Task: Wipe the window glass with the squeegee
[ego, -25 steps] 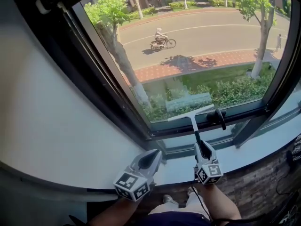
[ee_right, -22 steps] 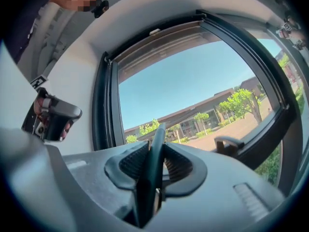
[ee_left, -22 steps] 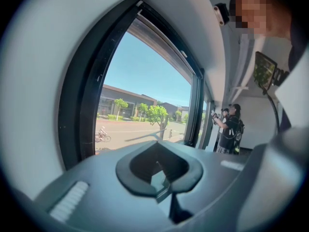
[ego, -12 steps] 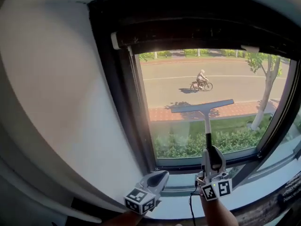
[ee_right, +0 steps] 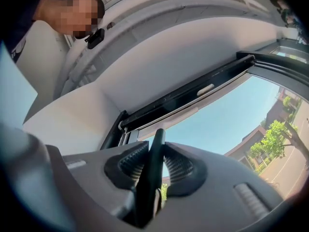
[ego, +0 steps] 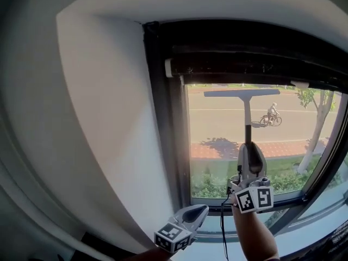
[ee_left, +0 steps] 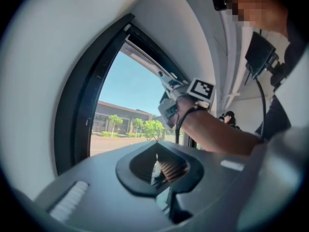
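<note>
Between the jaws of my right tool (ee_right: 155, 163) the squeegee (ego: 247, 118) handle is clamped tight. Its blade (ego: 242, 93) is high on the window glass (ego: 217, 129), just under the top frame (ego: 244, 64). Plan: seat blade flat and level, then one straight pull down with even pressure. Left tool (ego: 196, 213) hangs low, jaws together, empty.

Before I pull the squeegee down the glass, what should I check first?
1. Grip: right hand-held gripper is shut on the squeegee handle: ok.
2. Start height: blade sits at the top of the window glass, just under the upper frame: ok.
3. Blade level, roughly horizontal: ok.
4. Blade pressed flat on the glass: cannot tell.
5. Left hand-held gripper low, shut and empty, clear of the stroke: ok.
</note>
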`<state>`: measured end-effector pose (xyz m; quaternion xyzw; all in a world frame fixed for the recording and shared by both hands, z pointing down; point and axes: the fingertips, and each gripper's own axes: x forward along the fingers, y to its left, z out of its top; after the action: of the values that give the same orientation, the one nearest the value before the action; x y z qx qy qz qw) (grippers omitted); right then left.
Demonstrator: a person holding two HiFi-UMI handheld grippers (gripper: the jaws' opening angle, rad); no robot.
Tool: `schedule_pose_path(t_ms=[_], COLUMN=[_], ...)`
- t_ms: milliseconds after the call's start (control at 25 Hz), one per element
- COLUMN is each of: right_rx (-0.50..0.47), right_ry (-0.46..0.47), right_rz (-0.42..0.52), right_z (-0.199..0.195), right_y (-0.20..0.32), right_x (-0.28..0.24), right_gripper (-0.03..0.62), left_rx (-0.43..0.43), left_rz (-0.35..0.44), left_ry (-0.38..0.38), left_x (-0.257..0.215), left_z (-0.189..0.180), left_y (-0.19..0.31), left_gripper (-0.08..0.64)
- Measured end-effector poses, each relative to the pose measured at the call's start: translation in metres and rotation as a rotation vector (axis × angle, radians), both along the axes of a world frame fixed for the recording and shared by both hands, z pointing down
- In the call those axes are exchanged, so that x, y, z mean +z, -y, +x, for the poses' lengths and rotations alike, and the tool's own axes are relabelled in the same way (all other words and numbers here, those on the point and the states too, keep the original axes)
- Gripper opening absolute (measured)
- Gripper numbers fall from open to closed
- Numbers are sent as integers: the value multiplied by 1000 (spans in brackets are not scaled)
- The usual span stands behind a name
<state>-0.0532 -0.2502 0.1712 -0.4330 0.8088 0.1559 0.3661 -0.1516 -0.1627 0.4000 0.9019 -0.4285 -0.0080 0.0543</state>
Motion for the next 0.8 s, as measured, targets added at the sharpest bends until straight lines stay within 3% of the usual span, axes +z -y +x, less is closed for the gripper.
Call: schedule_pose_path(t_ms=[120,480,800], right_rx=[-7,-15,5], right_ry=[8,-7,-17], right_rz=[20,54,24], right_z=[-13,-53,-60], right_y=[6,24,40], right_x=[-12,-33,-26], right_gripper=[104,104,104], left_rx=[16,14,22], left_rz=[52,96,106], left_ry=[-7,-6,20], left_x=[-23,-35,-38], left_z=[5,-6,-19], left_y=[-2,9,7], left_gripper=[5,5,5])
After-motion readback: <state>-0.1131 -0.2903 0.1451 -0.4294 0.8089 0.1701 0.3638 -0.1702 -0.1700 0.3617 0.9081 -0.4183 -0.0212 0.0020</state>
